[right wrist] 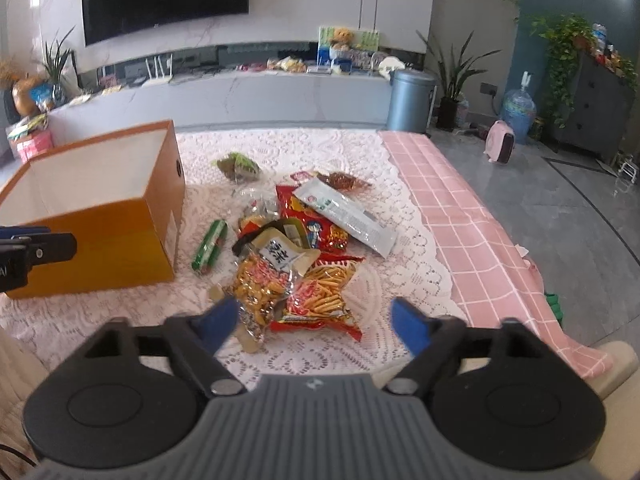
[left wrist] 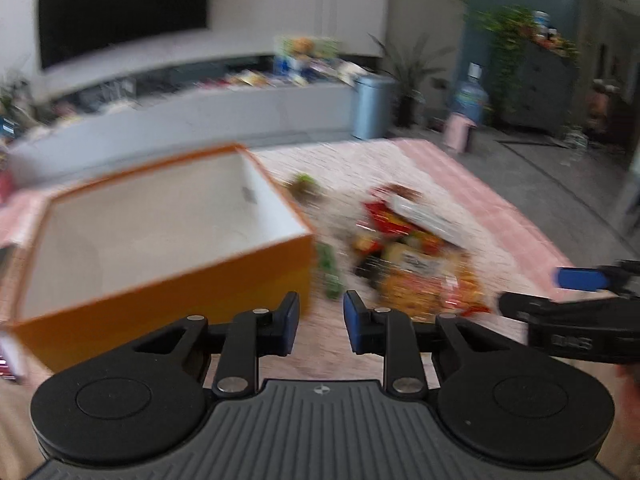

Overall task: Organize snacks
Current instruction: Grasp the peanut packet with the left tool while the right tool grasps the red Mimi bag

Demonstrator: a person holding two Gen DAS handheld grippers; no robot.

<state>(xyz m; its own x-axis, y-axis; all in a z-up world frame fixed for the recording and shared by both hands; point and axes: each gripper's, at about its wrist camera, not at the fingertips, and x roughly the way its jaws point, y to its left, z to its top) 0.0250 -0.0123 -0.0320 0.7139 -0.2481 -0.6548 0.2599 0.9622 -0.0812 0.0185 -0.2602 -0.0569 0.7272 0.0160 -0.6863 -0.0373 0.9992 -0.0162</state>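
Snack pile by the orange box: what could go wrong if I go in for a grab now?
The snack pile overlaps heavily, so the open right gripper may pinch two packets at once. The crinkly lace cloth could snag a finger. The left wrist view is blurred, so the empty left gripper risks bumping the orange box.

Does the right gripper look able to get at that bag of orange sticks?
Probably yes: the right gripper is open, the bag of orange sticks lies just ahead on the lace cloth, nothing between.
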